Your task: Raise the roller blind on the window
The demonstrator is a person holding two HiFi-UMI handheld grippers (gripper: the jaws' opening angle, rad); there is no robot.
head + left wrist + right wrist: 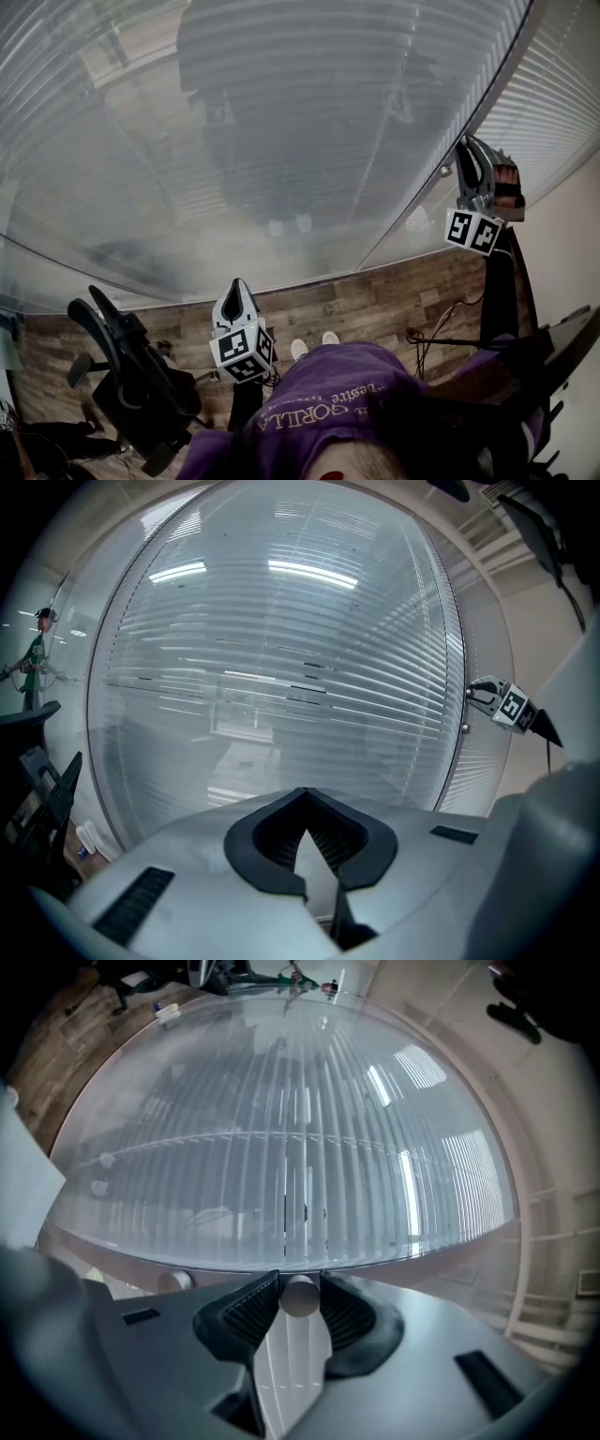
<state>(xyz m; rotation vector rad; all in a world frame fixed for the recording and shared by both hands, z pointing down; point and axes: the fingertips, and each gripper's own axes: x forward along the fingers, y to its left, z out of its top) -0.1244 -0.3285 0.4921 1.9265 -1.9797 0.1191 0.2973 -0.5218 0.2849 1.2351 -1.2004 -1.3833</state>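
Note:
The blind (309, 122) is a set of thin slats behind a large glass pane (291, 677), and it fills most of every view. My right gripper (472, 173) is raised at the pane's right frame. Seen in the right gripper view, this gripper (300, 1283) is shut on a small grey round knob (300, 1297) at the frame, with the slats (291, 1157) beyond. My left gripper (237, 286) hangs lower, away from the glass. It is shut (305, 794) with nothing between the jaws. The right gripper (486, 694) also shows in the left gripper view.
A second round knob (173, 1281) sits on the frame beside the held one. A black office chair (131, 375) stands on the wooden floor (375, 295) at lower left. Cables (436, 337) trail on the floor at right. A person in green (36, 653) shows far left.

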